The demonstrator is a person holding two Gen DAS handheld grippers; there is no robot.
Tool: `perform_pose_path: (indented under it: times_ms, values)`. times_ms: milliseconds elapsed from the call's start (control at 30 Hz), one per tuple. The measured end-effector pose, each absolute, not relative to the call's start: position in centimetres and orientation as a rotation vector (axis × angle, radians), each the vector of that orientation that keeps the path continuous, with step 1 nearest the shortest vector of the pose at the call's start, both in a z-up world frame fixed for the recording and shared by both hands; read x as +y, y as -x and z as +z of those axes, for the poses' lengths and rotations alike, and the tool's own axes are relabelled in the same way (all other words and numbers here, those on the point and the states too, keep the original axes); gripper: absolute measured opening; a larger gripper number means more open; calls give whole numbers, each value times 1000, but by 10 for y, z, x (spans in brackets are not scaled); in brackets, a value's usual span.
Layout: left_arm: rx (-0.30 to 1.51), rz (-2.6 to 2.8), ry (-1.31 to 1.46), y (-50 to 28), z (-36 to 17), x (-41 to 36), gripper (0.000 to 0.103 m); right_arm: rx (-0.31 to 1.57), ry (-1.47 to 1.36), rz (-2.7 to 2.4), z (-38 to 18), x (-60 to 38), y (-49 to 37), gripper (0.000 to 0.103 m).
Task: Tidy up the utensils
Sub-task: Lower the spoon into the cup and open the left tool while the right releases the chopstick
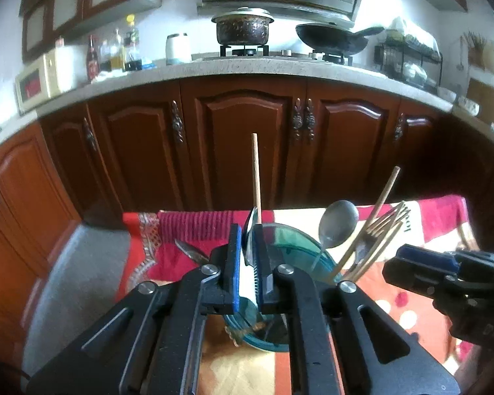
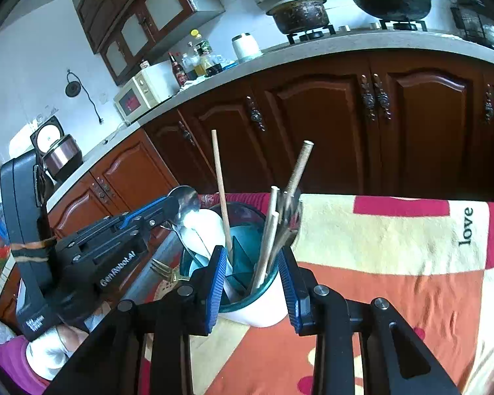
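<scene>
— Looking down the left gripper (image 1: pixel 247 240): its jaws are almost together, with a metal spoon (image 1: pixel 249 227) edge-on between them, bowl upward.

— Clamped on it?

— Cannot tell. The gap is narrow and the spoon sits inside it, but whether the pads press on it does not show. From the right wrist, that spoon stands at the gripper's tip, its handle slanting down into the utensil holder (image 2: pixel 260 312).

— Where is the holder?

— Upright on a patterned cloth (image 2: pixel 378 263) of red, orange and cream. White outside, teal rim, teal dividers inside. One chopstick (image 2: pixel 220 181) stands nearly straight up in it; more chopsticks and forks (image 1: pixel 388 220) lean toward its right side, and a second spoon (image 1: pixel 339 227) sticks up between them.

— And the right gripper (image 2: pixel 251 251)?

— Jaws apart, blue pads bare, nothing pinched. In its own view the holder shows between the two fingers; the left wrist view places this gripper just beside the holder's right side, near the leaning chopsticks.

— Anything loose?

— A gold fork (image 2: pixel 163 270) lies on the cloth just left of the holder.
</scene>
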State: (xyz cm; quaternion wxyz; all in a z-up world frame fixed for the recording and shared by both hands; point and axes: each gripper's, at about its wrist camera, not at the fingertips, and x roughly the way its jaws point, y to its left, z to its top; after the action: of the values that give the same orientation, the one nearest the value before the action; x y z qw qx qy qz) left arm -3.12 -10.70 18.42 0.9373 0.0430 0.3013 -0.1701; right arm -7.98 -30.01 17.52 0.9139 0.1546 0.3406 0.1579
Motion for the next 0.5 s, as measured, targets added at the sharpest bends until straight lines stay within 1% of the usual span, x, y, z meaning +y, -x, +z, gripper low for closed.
perform_pose_path:
  times_ms: [33, 67, 100, 133, 167, 500]
  values:
    - [624, -354, -71, 32, 185, -105, 13, 699, -325, 322, 176, -302, 82, 31]
    - [632, -362, -51, 34, 187, -102, 22, 698, -332, 319, 176, -304, 85, 31]
    - [637, -371, -29, 35, 188, -98, 27, 698, -337, 316, 176, -306, 87, 31]
    - [638, -377, -11, 37, 190, -95, 36, 698, -341, 314, 176, -307, 89, 31]
    - [639, -381, 7, 40, 192, -92, 39, 698, -344, 313, 176, -308, 91, 31]
    - [650, -391, 62, 68, 204, -73, 42, 689, -344, 309, 180, -301, 109, 33]
